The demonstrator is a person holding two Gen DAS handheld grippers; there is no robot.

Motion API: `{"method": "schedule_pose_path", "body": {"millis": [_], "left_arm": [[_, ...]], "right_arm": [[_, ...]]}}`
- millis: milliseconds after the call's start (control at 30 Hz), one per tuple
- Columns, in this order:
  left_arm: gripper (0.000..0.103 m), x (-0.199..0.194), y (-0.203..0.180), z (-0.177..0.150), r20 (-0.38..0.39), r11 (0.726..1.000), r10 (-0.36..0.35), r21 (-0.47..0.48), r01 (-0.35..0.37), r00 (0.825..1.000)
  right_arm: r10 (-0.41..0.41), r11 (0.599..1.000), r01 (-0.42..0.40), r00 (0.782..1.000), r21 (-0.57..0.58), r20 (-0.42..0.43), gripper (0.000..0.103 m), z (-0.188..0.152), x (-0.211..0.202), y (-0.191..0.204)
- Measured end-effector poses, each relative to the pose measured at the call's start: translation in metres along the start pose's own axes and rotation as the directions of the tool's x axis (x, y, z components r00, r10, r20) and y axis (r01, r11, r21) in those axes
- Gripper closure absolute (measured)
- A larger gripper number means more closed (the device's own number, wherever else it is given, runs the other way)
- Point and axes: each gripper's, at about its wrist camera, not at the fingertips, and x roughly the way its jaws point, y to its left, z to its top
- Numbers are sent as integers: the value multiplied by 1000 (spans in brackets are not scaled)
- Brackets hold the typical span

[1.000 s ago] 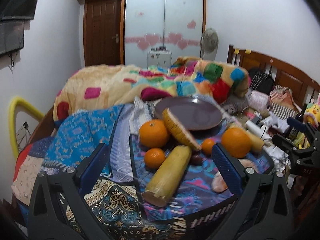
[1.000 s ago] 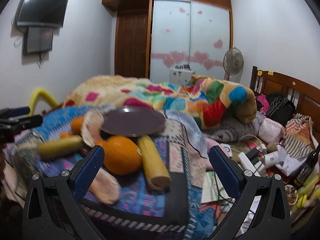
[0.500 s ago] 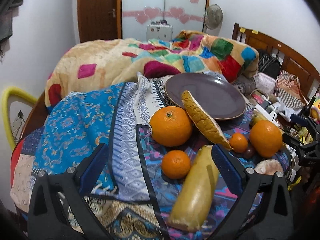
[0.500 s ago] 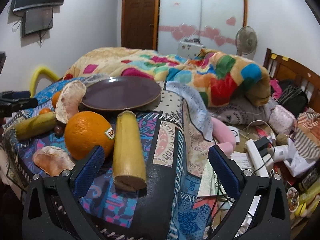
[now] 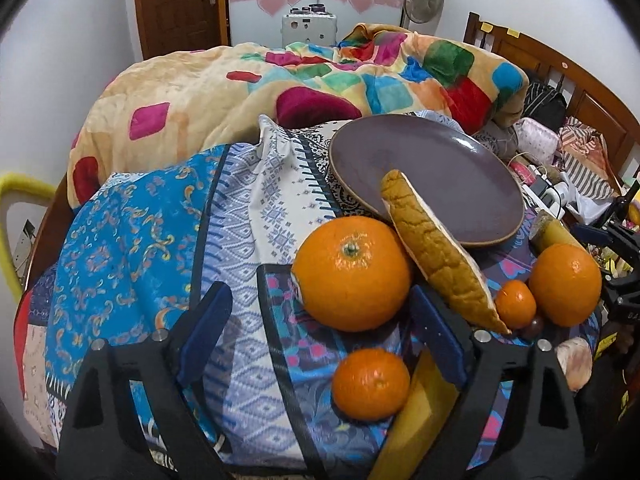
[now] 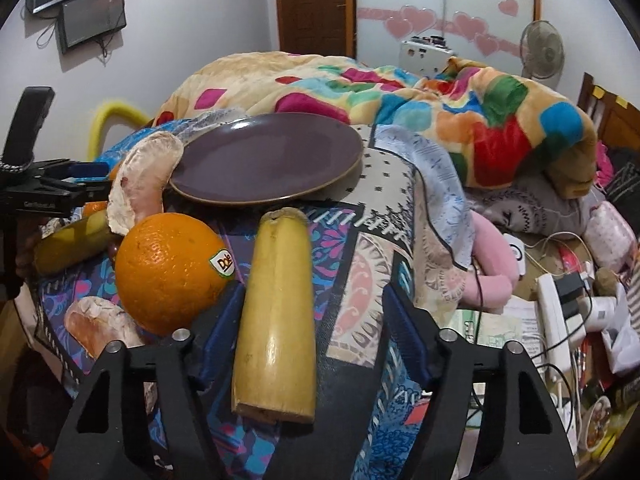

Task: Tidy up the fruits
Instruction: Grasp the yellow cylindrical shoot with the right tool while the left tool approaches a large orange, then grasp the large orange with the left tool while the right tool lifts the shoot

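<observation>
**Two grippers closing in on fruit beside an empty plate**

At left, the left gripper (image 5: 320,320), jaws apart, nears a large orange (image 5: 351,273). At right, the right gripper (image 6: 310,320) straddles, unclamped, a banana piece (image 6: 278,312) lying lengthwise, pointing at the far plate (image 6: 268,160). Next, seemingly: squeeze, lift, carry forward.

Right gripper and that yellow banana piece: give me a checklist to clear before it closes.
1. Right gripper jaws open: ok.
2. Banana piece between the fingers: ok, though it sits nearer the left finger than the right.
3. Dole orange clear of the left finger: not ok, it sits right against it.
4. Purple plate free for a drop: ok, nothing lies in its middle; a pomelo peel leans on the rim.
5. Left gripper out of the way: ok, it is open across the pile.
6. Depth of grip: cannot tell.
</observation>
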Motion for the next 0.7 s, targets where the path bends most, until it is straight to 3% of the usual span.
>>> {"method": "schedule_pose_path", "body": {"millis": [233,333,467,533,700], "left_arm": [[13,12,-4,6,-37,999,-33,17,33,999],[14,14,-4,7,-52,999,-35,28,37,998],[27,14,-6,8,-60,997,-63,45,66,996],[39,13,-10,9,-65,994,-90,53,94,994],[40,13,-12,9,-68,994,-81,63,85,994]], "right_arm": [[72,997,-70,996,32,-52,43,8,12,-11],[95,995,-93,993,33,-71,50,11,17,-12],[115,993,-114,990,18,-86,69,12,19,-5],[93,996,-94,992,-1,-85,70,12,18,-1],[82,997,-82,993,13,-84,71,11,15,-2]]}}
